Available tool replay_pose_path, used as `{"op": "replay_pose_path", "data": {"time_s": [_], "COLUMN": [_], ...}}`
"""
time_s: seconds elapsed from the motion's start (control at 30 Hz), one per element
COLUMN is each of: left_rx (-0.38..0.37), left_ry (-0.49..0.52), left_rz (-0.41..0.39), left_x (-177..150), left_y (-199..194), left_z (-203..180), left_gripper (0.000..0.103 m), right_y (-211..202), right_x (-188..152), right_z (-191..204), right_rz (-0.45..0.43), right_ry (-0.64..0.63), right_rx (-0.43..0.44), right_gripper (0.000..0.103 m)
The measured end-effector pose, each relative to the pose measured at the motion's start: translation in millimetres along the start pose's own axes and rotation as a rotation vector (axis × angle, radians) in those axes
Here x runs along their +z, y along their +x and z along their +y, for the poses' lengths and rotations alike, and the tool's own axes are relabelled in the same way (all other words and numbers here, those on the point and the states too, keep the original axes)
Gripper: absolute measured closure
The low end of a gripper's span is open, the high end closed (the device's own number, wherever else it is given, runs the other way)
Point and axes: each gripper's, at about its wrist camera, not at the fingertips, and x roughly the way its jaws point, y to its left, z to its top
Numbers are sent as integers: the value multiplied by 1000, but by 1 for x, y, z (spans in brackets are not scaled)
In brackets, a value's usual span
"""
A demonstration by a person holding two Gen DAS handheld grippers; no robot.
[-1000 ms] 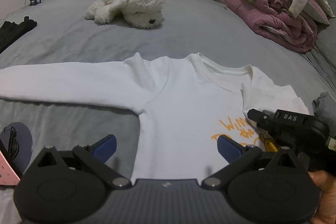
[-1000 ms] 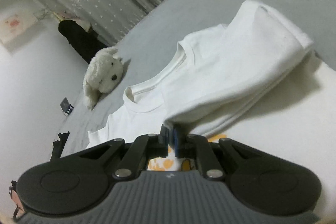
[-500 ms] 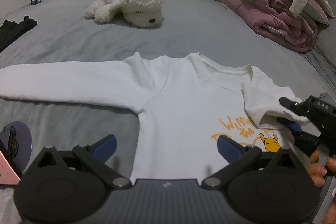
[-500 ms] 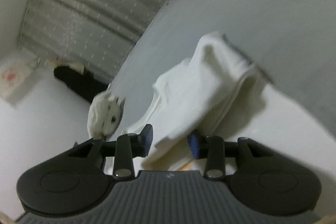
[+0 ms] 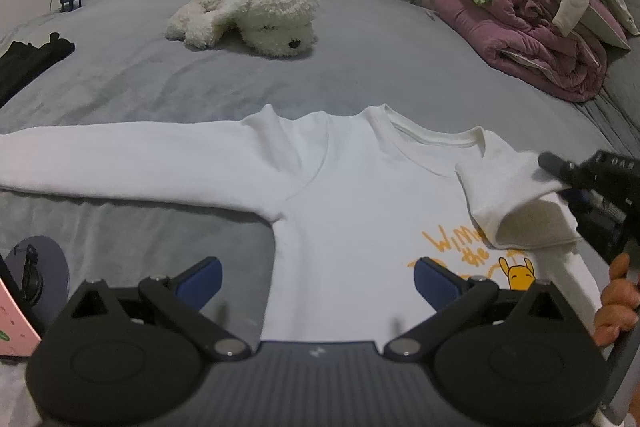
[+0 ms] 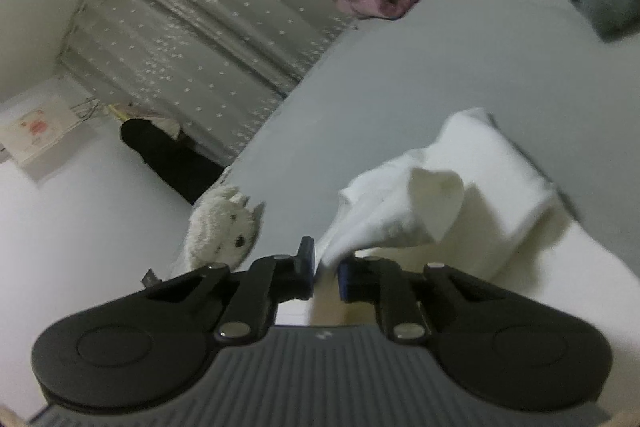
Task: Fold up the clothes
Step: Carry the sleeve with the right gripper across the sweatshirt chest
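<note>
White sweatshirt on the bed, one sleeve folded in

The white sweatshirt (image 5: 352,195) lies face up on the grey bed (image 5: 360,59), its yellow print toward the camera and one long sleeve (image 5: 120,163) stretched out flat. The left tongs (image 5: 316,279) hover spread wide over the hem, holding nothing. The right tongs (image 6: 326,267) stand slightly parted with the folded sleeve's cuff (image 6: 400,211) between the pads, not clamped. A plush dog (image 5: 256,15) and a pile of clothes (image 5: 536,7) sit well beyond.
</note>
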Motion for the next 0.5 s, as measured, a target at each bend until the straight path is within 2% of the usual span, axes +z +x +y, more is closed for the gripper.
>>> {"op": "replay_pose_path", "data": {"time_s": [0.3, 0.5], "left_rx": [7, 12], "left_ry": [-7, -7], "left_rz": [-8, -14], "left_x": [2, 3], "left_y": [-5, -7], "left_z": [7, 13], "left_gripper": [1, 1], "right_y": [12, 22], "right_x": [-5, -15], "right_z": [33, 52], "right_rz": [36, 80], "right_ry": [-70, -176], "right_rx": [78, 89], "right_gripper": [89, 89]}}
